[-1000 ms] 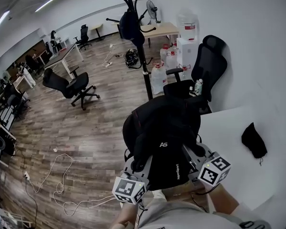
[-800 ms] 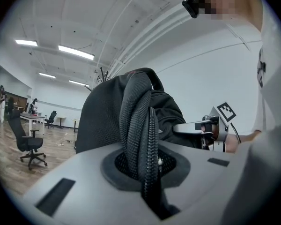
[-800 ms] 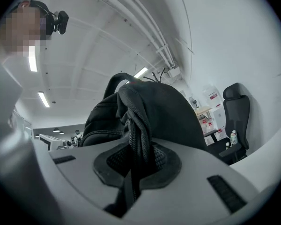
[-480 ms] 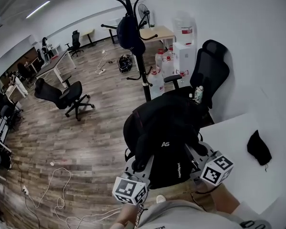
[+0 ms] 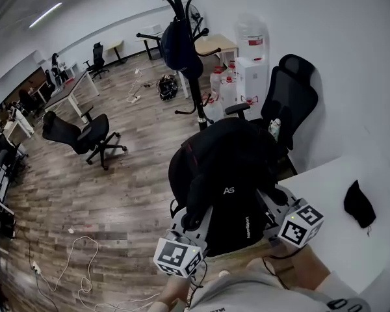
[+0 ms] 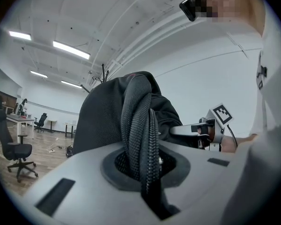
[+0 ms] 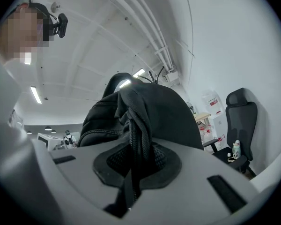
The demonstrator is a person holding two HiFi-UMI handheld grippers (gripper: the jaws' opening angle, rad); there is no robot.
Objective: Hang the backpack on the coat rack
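Observation:
I hold a black backpack (image 5: pixel 224 174) up in front of me with both grippers. My left gripper (image 5: pixel 194 221) is shut on one ribbed shoulder strap (image 6: pixel 139 135), which runs up between its jaws. On the backpack's other side, my right gripper (image 5: pixel 268 205) is shut on another strap (image 7: pixel 133 144). The black coat rack (image 5: pixel 194 77) stands ahead beyond the backpack, with a dark bag (image 5: pixel 180 45) hanging from its hooks. The left gripper view also shows the right gripper (image 6: pixel 210 128) past the backpack (image 6: pixel 107 121).
A black office chair (image 5: pixel 291 99) stands by the wall right of the rack, with water bottles (image 5: pixel 216 106) and a dispenser (image 5: pixel 252 60) behind. A white table (image 5: pixel 331 233) with a black cloth (image 5: pixel 359 203) is at my right. Another chair (image 5: pixel 75 132) and cables (image 5: pixel 84 265) are on the floor at left.
Both grippers have carried the backpack forward toward the coat rack, which now sits closer and higher in the head view. Both grips have stayed shut.

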